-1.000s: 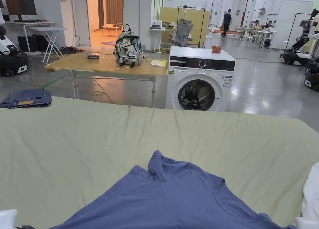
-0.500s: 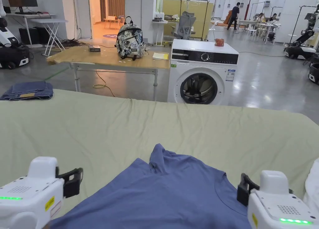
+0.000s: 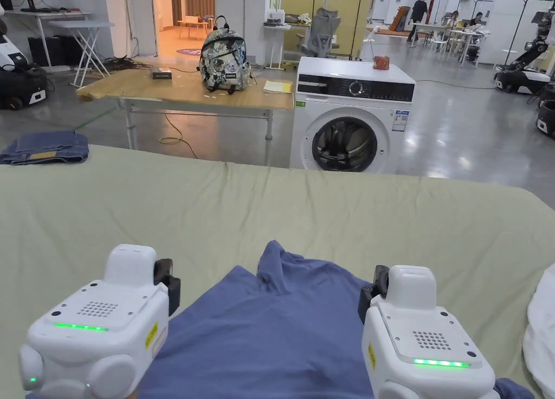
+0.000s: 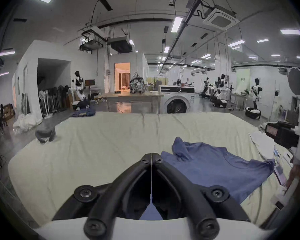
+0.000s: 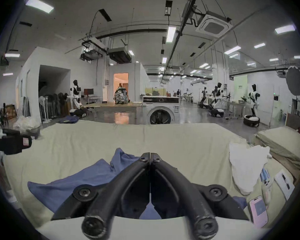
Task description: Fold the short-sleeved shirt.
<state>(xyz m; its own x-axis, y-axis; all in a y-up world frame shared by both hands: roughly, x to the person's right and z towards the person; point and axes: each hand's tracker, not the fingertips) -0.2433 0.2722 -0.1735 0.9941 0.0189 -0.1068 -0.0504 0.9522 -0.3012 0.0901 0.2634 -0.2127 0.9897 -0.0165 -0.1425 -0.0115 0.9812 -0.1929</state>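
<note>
Both tongs, the left gripper [image 4: 151,154] and the right gripper [image 5: 150,154], have their 2 jaws pressed together with nothing between them, above the pale green bed cover [image 3: 162,216]. Between them the blue short-sleeved shirt [image 3: 282,329] lies crumpled on this cover, near its front edge. Behind the bed stands a washing machine [image 3: 352,118], and a white cloth [image 5: 246,164] lies to the right of the shirt.

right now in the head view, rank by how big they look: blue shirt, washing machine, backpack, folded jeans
1. blue shirt, though it lies nearest the camera, which inflates it
2. washing machine
3 and 4. backpack and folded jeans look too alike to rank; the backpack stands farther off, so its real size is unsure.
</note>
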